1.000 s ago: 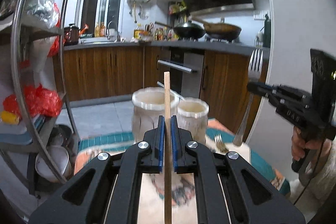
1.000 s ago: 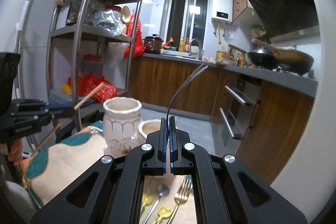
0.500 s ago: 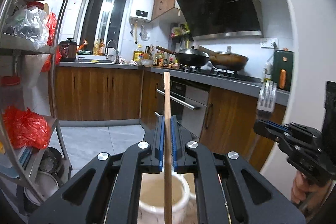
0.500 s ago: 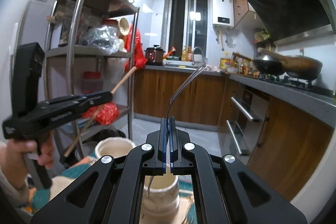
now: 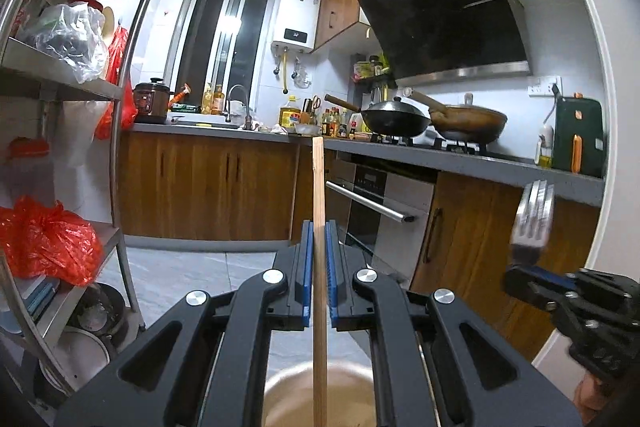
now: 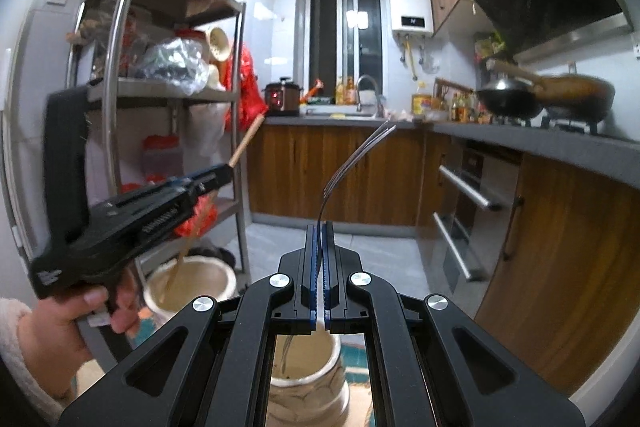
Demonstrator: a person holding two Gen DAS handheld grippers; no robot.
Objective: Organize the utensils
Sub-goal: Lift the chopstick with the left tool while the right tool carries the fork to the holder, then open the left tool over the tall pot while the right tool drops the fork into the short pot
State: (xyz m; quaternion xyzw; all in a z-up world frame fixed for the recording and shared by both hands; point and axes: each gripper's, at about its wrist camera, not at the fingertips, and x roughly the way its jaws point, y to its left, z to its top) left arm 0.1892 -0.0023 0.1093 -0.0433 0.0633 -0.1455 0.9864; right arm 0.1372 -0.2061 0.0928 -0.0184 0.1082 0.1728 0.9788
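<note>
My left gripper (image 5: 319,259) stays clamped on the wooden chopstick (image 5: 319,211), which stands upright at 12 o'clock; its lower end now dips into the larger ceramic jar (image 6: 190,281), which lay well ahead a second ago. My right gripper (image 6: 320,267) is pinched tight on the fork (image 6: 352,159), tines up, with the smaller jar (image 6: 306,367) now directly beneath at 6 o'clock.

The left gripper (image 5: 319,271) is held nearly level above the cream jar (image 6: 192,281), its blue pads clamped on an upright wooden chopstick (image 5: 319,211). It is gripped by a hand (image 6: 72,319) in a white fleecy sleeve. The right gripper (image 6: 319,267) is held to the right of that jar, its jaws pressed together on a fork (image 6: 352,159), tines upward.
</note>
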